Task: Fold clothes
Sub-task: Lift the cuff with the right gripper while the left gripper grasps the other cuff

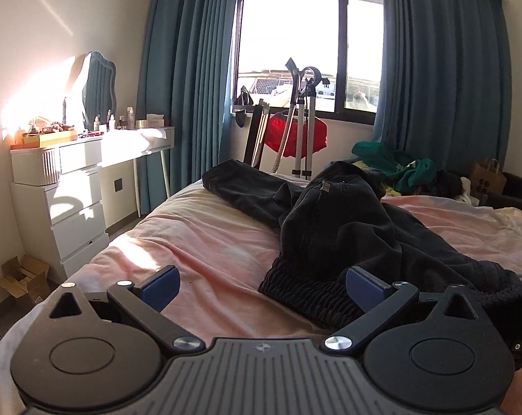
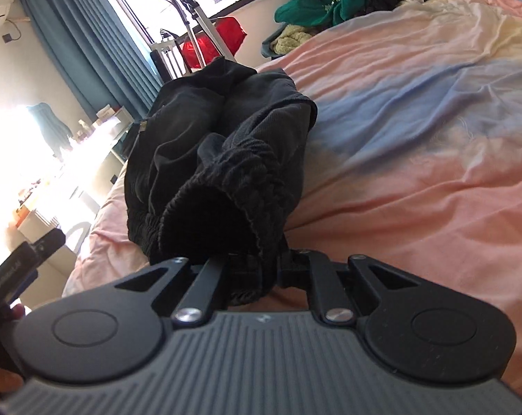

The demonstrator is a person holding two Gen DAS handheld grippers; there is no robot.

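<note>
Black trousers (image 1: 337, 221) with an elastic waistband lie crumpled on the pink bed sheet (image 1: 198, 242), one leg stretching back to the left. My left gripper (image 1: 261, 287) is open just above the sheet; its blue pads (image 1: 160, 285) stand wide apart and the right one touches the waistband's edge. In the right wrist view the same trousers (image 2: 226, 131) bunch up in front of me. My right gripper (image 2: 252, 266) is shut on the waistband, and its fingertips are buried in the black fabric.
A white dresser (image 1: 70, 193) with bottles stands left of the bed. A garment steamer and a red item (image 1: 295, 135) stand by the window. Green clothes (image 1: 399, 166) are piled past the bed's far side. A hand holds the other gripper (image 2: 15, 269) at the left.
</note>
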